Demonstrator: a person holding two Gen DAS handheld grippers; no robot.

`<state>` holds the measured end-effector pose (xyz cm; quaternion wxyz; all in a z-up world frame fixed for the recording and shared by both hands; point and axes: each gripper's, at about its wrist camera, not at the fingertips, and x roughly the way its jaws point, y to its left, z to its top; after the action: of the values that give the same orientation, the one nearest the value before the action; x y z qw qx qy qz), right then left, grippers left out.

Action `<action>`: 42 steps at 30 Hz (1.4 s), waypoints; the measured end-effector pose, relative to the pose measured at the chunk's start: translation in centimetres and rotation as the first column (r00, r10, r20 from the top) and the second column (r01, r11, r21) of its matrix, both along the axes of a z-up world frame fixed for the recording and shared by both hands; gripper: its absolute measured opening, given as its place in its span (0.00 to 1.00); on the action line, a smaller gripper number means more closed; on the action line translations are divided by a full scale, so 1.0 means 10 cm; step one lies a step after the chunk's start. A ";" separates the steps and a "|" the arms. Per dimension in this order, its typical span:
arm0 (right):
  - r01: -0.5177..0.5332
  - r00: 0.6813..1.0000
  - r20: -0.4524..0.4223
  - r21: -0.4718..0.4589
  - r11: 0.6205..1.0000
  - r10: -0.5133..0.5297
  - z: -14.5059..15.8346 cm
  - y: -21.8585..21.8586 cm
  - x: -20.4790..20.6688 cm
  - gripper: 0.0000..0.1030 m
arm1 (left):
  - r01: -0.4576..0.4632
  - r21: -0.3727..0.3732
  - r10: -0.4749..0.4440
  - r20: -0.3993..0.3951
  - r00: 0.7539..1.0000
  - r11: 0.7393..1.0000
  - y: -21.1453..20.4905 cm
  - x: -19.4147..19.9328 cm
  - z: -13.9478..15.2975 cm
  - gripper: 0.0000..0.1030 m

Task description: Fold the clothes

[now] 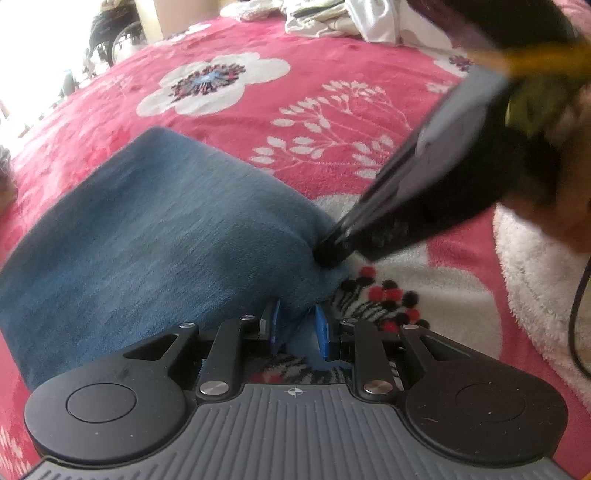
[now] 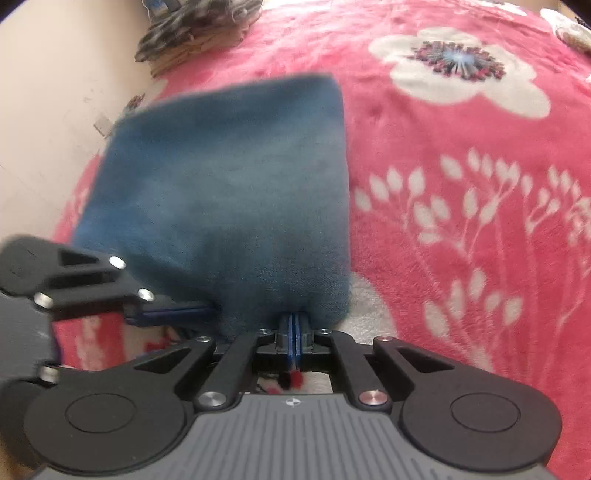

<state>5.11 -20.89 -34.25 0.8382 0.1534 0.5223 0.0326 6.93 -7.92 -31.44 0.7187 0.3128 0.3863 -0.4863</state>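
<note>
A folded blue fleece cloth (image 1: 155, 236) (image 2: 229, 192) lies on a pink floral blanket (image 1: 332, 92) (image 2: 461, 221), with its near edge raised. In the left wrist view my left gripper (image 1: 298, 330) has its blue pads closed on the cloth's near lower corner. The right gripper (image 1: 332, 253) comes in from the upper right and pinches the corner beside it. In the right wrist view my right gripper (image 2: 294, 325) is shut on the cloth's near edge. The left gripper (image 2: 177, 312) grips the same edge from the left. The frames are motion-blurred.
A heap of pale clothes (image 1: 332, 18) lies at the blanket's far side. A grey patterned garment (image 2: 192, 29) sits near a beige wall (image 2: 44, 110) along the bed's edge. A white fluffy fabric (image 1: 535, 266) lies at the right.
</note>
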 end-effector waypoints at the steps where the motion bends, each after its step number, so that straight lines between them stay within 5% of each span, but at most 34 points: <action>1: -0.002 1.000 -0.003 0.001 1.000 0.002 0.01 0.00 0.00 0.01 | -0.007 -0.005 0.007 -0.004 1.000 1.000 0.01 0.00 0.02 0.21; 7: 0.028 0.999 -0.023 0.061 0.998 -0.027 0.23 -0.11 -0.06 0.04 | -0.070 -0.007 0.070 -0.041 0.997 0.997 0.16 -0.03 0.25 0.21; 12: 0.045 0.996 0.068 0.069 0.997 -0.049 0.62 -0.25 -0.16 0.12 | -0.146 -0.044 0.142 -0.089 0.986 0.988 0.45 -0.05 0.59 0.22; 19: 0.060 0.991 0.119 0.071 0.996 -0.068 0.66 -0.30 0.17 0.13 | -0.355 -0.128 0.349 -0.068 0.935 0.926 0.67 0.21 0.73 0.25; 25: -0.004 0.998 0.070 0.031 1.000 0.001 0.19 -0.09 0.35 0.14 | -0.353 -0.080 0.351 -0.034 0.936 0.932 0.68 0.25 0.41 0.26; 28: -0.029 0.998 0.049 0.007 1.000 0.028 0.39 -0.09 0.42 0.17 | -0.351 -0.067 0.350 -0.026 0.936 0.934 0.69 0.27 0.28 0.30; 33: -0.002 0.985 0.171 -0.004 1.000 0.002 0.70 -0.17 0.68 0.18 | -0.348 -0.077 0.346 -0.039 0.937 0.934 0.71 0.27 0.30 0.30; 37: 0.034 0.976 0.215 0.008 0.999 -0.035 0.54 -0.24 1.18 0.19 | -0.332 -0.079 0.329 -0.044 0.943 0.940 0.73 0.27 0.31 0.30; 42: 0.071 0.987 0.140 0.074 0.995 -0.080 0.21 -0.31 1.55 0.19 | -0.307 -0.073 0.305 -0.040 0.952 0.949 0.73 0.26 0.31 0.31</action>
<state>20.59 -24.01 -32.18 0.8684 0.1990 0.4533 0.0296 9.49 -0.64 -28.29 0.7916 0.2137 0.4207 -0.3882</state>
